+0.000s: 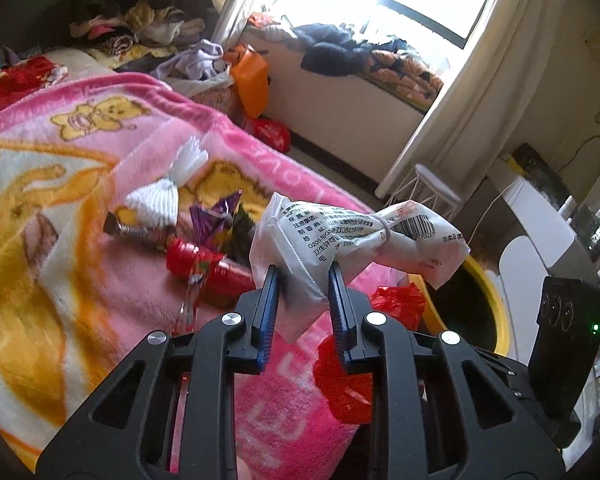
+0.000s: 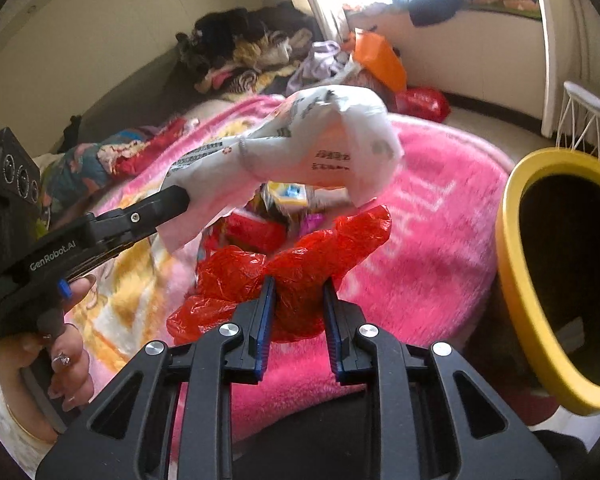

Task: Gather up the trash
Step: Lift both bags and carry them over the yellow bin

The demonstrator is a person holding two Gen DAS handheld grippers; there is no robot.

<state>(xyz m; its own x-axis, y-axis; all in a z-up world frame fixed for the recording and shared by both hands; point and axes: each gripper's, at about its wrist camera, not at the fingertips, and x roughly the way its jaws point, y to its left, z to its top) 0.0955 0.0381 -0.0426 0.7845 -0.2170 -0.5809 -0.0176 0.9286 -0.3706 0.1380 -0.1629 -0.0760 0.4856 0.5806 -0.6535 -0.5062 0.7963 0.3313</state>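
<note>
My left gripper (image 1: pixel 303 272) is shut on a white printed plastic package (image 1: pixel 352 236) and holds it above the pink blanket (image 1: pixel 100 152); the package also shows in the right wrist view (image 2: pixel 320 140), with the left gripper (image 2: pixel 172 200) beside it. My right gripper (image 2: pixel 298 284) is shut on a red plastic bag (image 2: pixel 300 260), which also shows in the left wrist view (image 1: pixel 340 368). More trash lies on the blanket: a red wrapper (image 1: pixel 208 268), a purple wrapper (image 1: pixel 216 216), white tissue (image 1: pixel 156 200). A yellow-rimmed bin (image 2: pixel 540 280) stands to the right.
Piled clothes (image 1: pixel 140 24) lie at the bed's far end. An orange bag (image 1: pixel 252 76) and a red bag (image 1: pixel 272 132) sit by the window bench (image 1: pixel 360 80). A white wire stand (image 1: pixel 432 188) stands near the curtain (image 1: pixel 480 80).
</note>
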